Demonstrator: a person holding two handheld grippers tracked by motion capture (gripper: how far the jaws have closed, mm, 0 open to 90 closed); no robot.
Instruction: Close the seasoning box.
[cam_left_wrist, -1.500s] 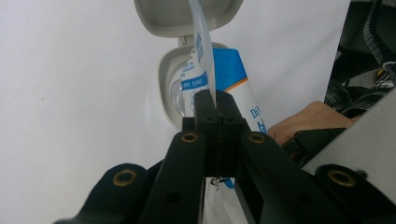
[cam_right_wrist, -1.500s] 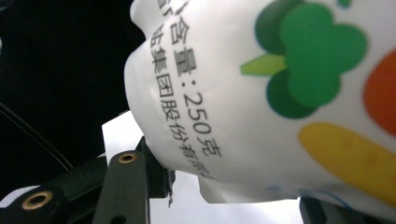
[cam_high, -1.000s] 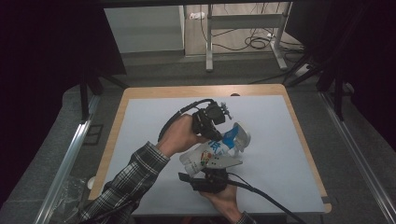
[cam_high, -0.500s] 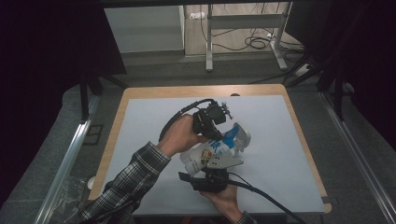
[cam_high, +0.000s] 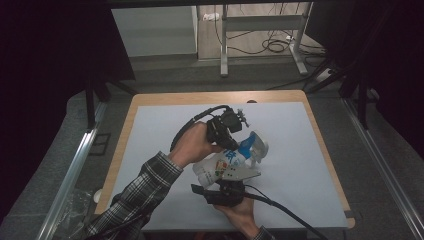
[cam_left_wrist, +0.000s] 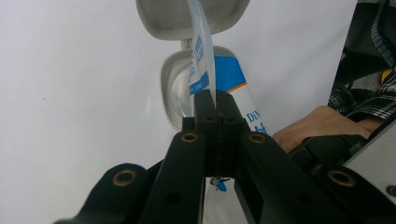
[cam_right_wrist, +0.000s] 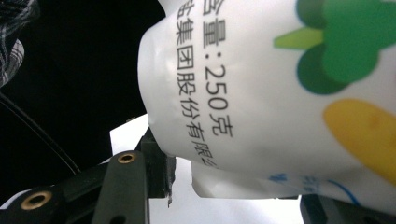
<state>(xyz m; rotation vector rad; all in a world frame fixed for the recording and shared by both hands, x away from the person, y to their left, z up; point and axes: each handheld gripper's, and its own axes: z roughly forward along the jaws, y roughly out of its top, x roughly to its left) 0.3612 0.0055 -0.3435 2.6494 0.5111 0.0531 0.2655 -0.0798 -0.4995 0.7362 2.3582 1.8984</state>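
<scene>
Near the table's (cam_high: 150, 130) middle, I have my right gripper (cam_high: 224, 192) clamped around the wipes pack (cam_high: 222, 165) from below while my left gripper (cam_left_wrist: 215, 100) pinches its seal sticker (cam_left_wrist: 201, 46), pulling away along the pack's long axis.

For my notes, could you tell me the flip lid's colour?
The flip lid is grey-white, clearest in the left gripper view.

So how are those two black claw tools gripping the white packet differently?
The left gripper has its jaws shut tight on a thin foil seal peeling from the packet's open cap; the right gripper has its jaws spread wide around the packet body. Both are hand-held, with black jaws.
</scene>
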